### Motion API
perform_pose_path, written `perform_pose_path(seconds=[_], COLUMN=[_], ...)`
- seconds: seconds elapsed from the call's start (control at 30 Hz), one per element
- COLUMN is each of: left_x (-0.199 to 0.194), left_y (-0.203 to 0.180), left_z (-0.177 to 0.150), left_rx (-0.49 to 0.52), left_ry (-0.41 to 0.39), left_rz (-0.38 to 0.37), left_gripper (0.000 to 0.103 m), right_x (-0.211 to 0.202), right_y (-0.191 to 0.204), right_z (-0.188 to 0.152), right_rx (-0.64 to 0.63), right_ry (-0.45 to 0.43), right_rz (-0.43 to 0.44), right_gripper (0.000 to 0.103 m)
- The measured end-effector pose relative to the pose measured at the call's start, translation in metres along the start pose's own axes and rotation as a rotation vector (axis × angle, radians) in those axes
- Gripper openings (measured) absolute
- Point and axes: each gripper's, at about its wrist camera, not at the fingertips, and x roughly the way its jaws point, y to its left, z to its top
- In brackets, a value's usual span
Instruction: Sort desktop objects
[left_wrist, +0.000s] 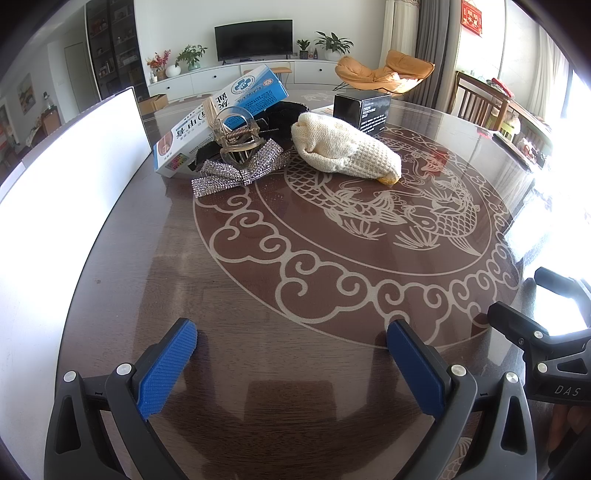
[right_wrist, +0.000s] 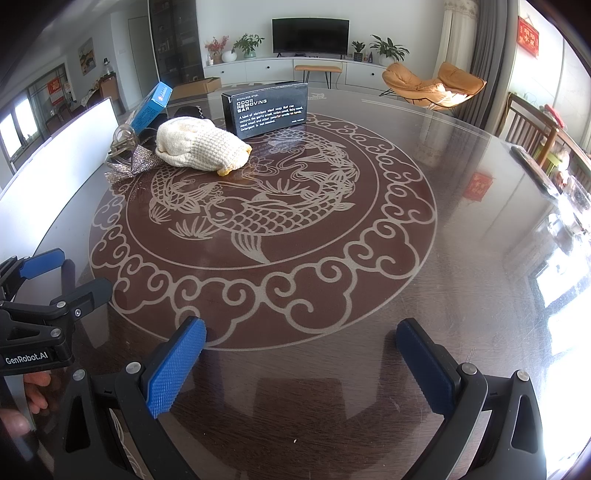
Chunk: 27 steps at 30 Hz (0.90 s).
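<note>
A cream knitted glove (left_wrist: 343, 147) (right_wrist: 199, 146) lies on the round table. Left of it lies a rhinestone bow (left_wrist: 240, 170) (right_wrist: 133, 164) with a clear hair claw (left_wrist: 236, 136) (right_wrist: 123, 142) on top, leaning on a blue-and-white box (left_wrist: 218, 114) (right_wrist: 151, 105). A black box (left_wrist: 362, 109) (right_wrist: 266, 107) stands behind the glove. My left gripper (left_wrist: 291, 362) is open and empty over the near table. My right gripper (right_wrist: 303, 358) is open and empty beside it.
A white bin wall (left_wrist: 70, 173) (right_wrist: 55, 162) runs along the table's left side. The brown glass tabletop (left_wrist: 295, 295) (right_wrist: 461, 221) carries a fish pattern. A black fuzzy item (left_wrist: 284, 114) lies behind the claw. Wooden chairs (right_wrist: 528, 129) stand at the right.
</note>
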Motion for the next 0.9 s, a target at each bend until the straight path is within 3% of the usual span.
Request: perform_pose_path(seconds=[0.2,0.37,0.7,0.8,0.9], left_x=[-0.007,-0.015,-0.024,-0.024,-0.02], left_y=[0.003,0.012,0.029,0.043,0.058], left_z=[-0.011,-0.015,-0.015,-0.016,-0.018], left_rx=[0.008,-0.032,-0.126,-0.192,-0.266], left_ry=[-0.001,-0.031,-0.097,-0.1,-0.083], left_rz=[-0.008,-0.07,-0.001,-0.003,-0.025], left_gripper=[0.103,0.103,0.103,0.103,0.103], right_x=[0.0,0.0,0.001,0.008,0.002], right_y=[0.0,0.0,0.0,0.01,0.031], right_z=[0.0,0.0,0.002,0.02,0.057], right_rx=[0.0,0.0,-0.007,-0.125,-0.275], right_ry=[0.0,0.0,0.005,0.035,-0.053], right_rz=[0.0,0.0,0.011,0.075,0.082], right_gripper=[0.103,0.103,0.103,0.103,0.103])
